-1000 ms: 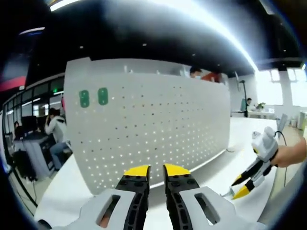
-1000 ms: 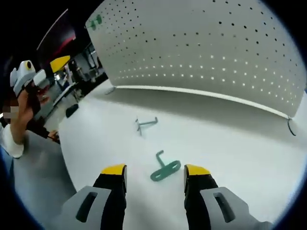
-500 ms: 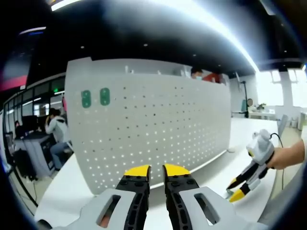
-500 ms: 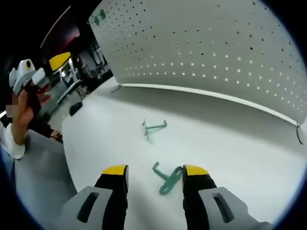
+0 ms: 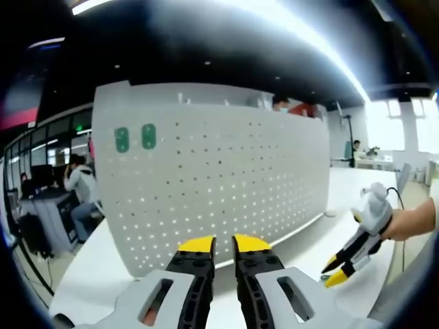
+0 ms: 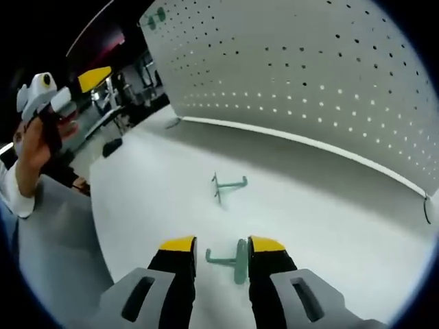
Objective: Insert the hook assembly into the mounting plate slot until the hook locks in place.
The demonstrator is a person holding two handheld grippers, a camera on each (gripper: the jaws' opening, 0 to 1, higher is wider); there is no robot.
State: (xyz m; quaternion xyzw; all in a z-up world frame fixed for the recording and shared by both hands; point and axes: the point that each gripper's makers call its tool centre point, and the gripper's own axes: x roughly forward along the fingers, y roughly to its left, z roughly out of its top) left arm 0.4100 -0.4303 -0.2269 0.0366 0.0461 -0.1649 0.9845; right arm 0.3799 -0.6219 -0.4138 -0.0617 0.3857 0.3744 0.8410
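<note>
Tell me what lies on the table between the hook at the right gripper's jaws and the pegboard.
In the right gripper view, a second green hook lies between the near hook and the pegboard; otherwise the white table there is bare.

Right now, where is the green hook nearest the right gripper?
In the right gripper view, the nearer green hook lies on the white table between the right gripper jaws, with the second green hook beyond it, toward the pegboard.

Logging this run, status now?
Right gripper closing around near green hook. Left gripper shut, idle. Second hook on table, pegboard unobstructed.
</note>
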